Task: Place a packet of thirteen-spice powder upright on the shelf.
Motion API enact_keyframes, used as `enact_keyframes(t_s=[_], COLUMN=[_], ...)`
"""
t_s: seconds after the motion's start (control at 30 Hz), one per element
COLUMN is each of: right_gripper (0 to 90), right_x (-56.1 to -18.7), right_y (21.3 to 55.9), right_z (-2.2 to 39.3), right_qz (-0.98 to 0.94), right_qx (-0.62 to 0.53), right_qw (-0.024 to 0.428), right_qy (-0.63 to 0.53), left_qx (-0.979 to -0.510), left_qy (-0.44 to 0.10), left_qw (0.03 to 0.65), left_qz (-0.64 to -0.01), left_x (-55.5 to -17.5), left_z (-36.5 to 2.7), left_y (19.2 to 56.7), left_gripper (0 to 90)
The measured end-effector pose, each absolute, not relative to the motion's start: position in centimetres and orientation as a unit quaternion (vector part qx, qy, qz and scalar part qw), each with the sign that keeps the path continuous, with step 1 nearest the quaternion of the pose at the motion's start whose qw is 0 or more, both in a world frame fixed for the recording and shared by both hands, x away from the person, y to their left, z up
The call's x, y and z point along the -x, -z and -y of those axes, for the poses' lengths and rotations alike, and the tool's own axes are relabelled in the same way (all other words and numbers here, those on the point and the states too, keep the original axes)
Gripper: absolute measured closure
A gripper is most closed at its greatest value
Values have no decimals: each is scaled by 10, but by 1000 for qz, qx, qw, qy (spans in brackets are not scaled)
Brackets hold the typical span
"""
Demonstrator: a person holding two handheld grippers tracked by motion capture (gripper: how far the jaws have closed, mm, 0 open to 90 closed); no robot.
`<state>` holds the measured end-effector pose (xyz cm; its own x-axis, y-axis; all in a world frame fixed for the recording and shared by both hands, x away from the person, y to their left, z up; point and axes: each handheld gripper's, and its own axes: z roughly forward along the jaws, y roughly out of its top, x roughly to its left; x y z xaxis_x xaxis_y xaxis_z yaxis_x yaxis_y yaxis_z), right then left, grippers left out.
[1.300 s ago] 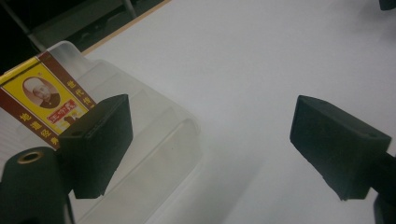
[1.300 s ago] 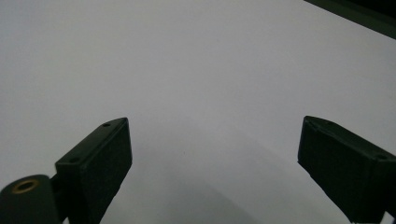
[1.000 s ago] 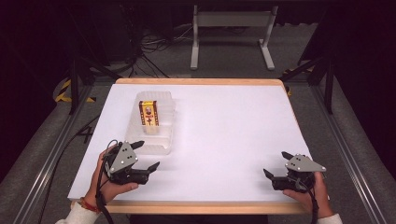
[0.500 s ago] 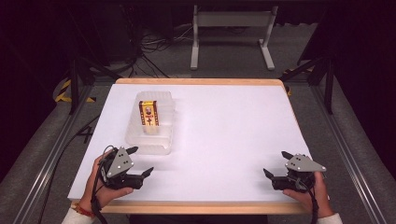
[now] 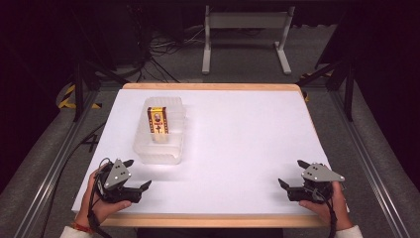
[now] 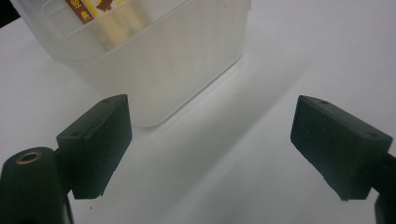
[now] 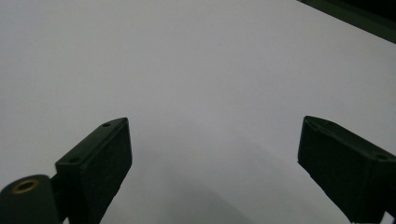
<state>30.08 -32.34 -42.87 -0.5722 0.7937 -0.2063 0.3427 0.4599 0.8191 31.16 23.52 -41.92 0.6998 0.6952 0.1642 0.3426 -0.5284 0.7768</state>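
- Clear plastic container (image 5: 159, 135) stands on the left half of the white bench (image 5: 237, 148), toward its far side, its long side running away from the person.
- A brown and yellow packet (image 5: 158, 120) sits in the container; whether it lies inside or on a lid I cannot tell from the high view. In the left gripper view, the packet (image 6: 91, 9) shows through the frosted wall near the top edge.
- Left tool (image 5: 136, 174) is held low at the near left corner of the bench, just in front of the container's near end and apart from it. Its jaws have just been opening and stand released, with nothing between them.
- In the left gripper view, the container's near corner (image 6: 154, 60) rises just beyond the left tool (image 6: 210, 140), closer to the left jaw, touching neither.
- Right tool (image 5: 292, 173) rests at the near right corner of the bench, well apart from the container, its jaws spread and released.
- In the right gripper view, the right tool (image 7: 212, 161) has bare white bench (image 7: 196, 70) between its jaws.
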Motion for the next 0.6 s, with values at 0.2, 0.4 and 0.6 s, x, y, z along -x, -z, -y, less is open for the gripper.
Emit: enact_keyframes(t_s=[0.2, 0.4, 0.6], right_gripper=[105, 105, 106], right_x=[-301, -301, -301], right_y=[429, 429, 428], right_z=[324, 325, 327], right_qz=[-800, -800, -798], right_qx=[-355, -356, -357], right_qw=[298, 298, 298], right_qy=[-381, -381, -383], left_qx=[-838, -828, -812], left_qy=[-231, -225, -220], left_qw=[373, 377, 392], left_qz=[-324, -348, -373], left_x=[-315, -316, -316], left_z=[-245, -262, -277], left_y=[428, 438, 442], left_gripper=[117, 101, 89])
